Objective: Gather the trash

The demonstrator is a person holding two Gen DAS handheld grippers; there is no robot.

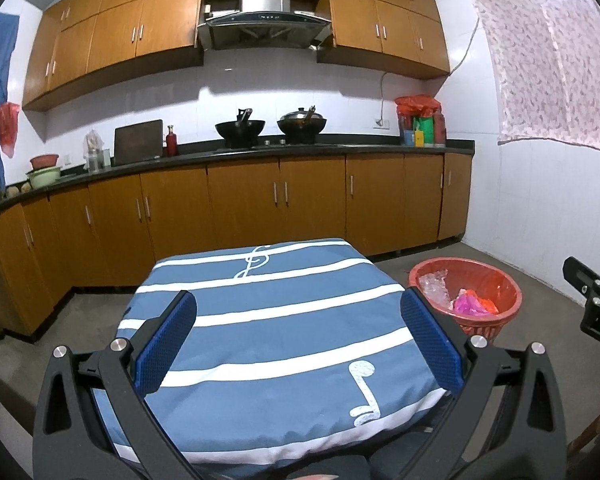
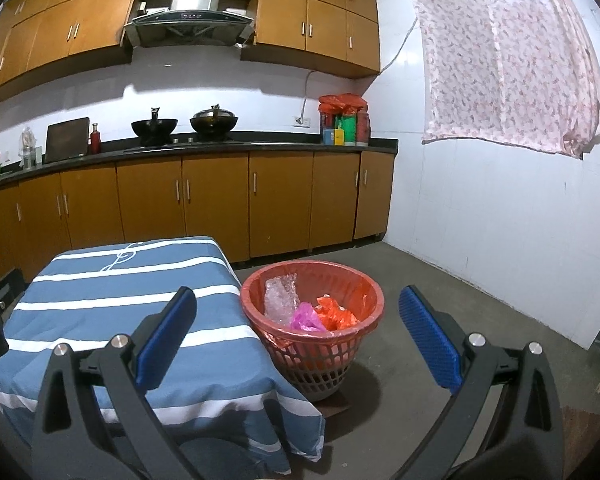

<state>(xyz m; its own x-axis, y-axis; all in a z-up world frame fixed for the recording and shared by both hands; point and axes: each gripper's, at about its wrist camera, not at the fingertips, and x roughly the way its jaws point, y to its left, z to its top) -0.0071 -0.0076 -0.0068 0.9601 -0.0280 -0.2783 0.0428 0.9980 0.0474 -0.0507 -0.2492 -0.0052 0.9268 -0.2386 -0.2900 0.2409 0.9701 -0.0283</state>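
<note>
A trash basket [image 2: 364, 285] with a red liner stands on the floor right of the table; it also shows in the left wrist view [image 1: 512, 280]. Inside lie clear crumpled plastic [image 2: 280, 296], a pink bag [image 2: 306, 318] and an orange bag [image 2: 336, 312]. My left gripper [image 1: 298, 316] is open and empty above the table with the blue-and-white striped cloth [image 1: 268, 320]. My right gripper [image 2: 298, 314] is open and empty, hovering in front of the basket. Part of the right gripper shows at the right edge of the left wrist view [image 1: 596, 300].
Brown kitchen cabinets [image 2: 220, 200] run along the back wall under a dark counter with two woks [image 2: 184, 122]. A white tiled wall with a floral curtain [image 2: 508, 56] is on the right. Grey floor [image 2: 460, 320] surrounds the basket.
</note>
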